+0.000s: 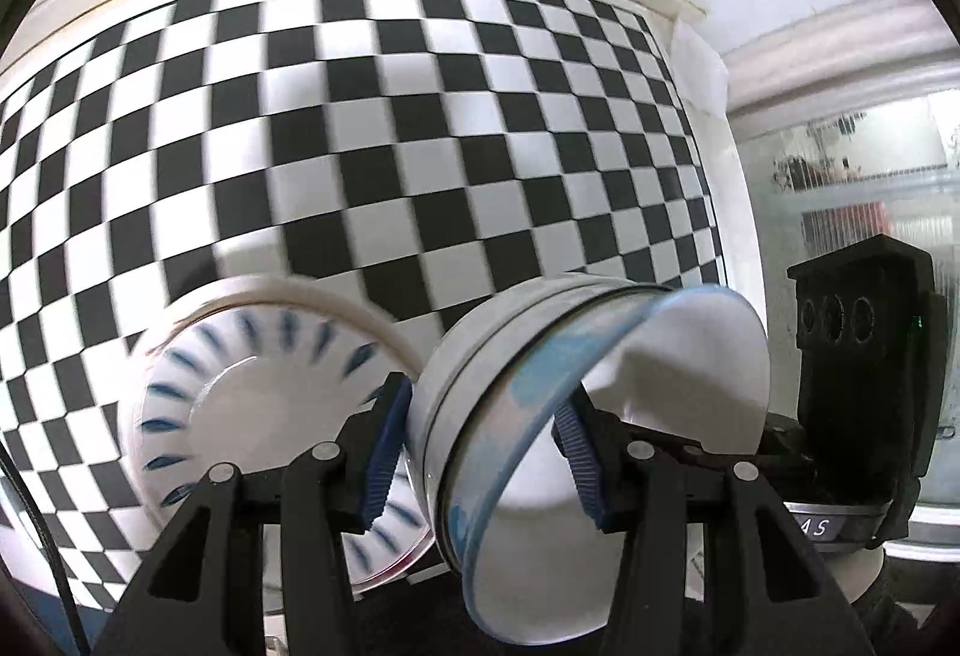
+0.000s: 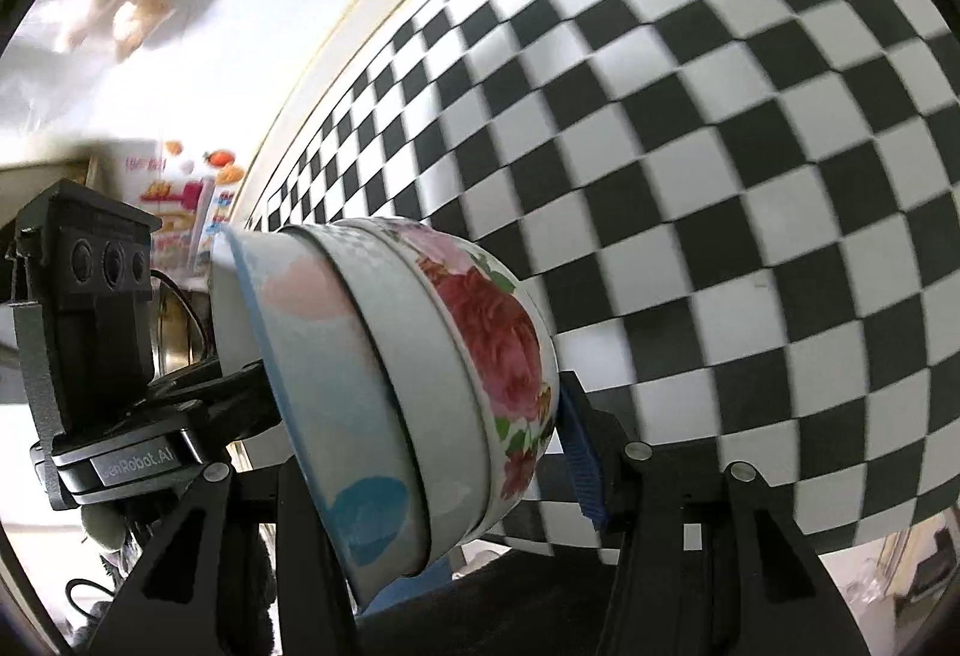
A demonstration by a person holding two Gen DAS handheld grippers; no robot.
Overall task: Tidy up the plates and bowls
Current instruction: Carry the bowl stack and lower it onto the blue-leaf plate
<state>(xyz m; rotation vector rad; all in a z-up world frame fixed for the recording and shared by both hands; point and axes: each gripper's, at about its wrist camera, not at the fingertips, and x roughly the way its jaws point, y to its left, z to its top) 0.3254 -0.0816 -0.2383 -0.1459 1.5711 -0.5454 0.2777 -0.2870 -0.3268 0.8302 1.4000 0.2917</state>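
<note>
My left gripper (image 1: 483, 443) is shut on the rim of a stack of nested bowls (image 1: 480, 392), tipped on its side, the inner one with a blue-rimmed white inside. My right gripper (image 2: 420, 428) holds the same stack from the other side: a pastel bowl with blue and pink patches (image 2: 336, 386) nested in a rose-patterned bowl (image 2: 498, 344). Its right finger (image 2: 579, 452) presses the rose bowl; the left finger is hidden behind the stack. A white plate with blue dashes (image 1: 240, 404) lies on the checkered cloth (image 1: 360, 146) behind the left gripper.
The black-and-white checkered tablecloth (image 2: 720, 176) fills both views. The other gripper's black body shows at the right of the left wrist view (image 1: 864, 356) and at the left of the right wrist view (image 2: 90, 296). A ribbed glass door (image 1: 870, 188) stands beyond the table. Colourful packaging (image 2: 192, 194) sits far left.
</note>
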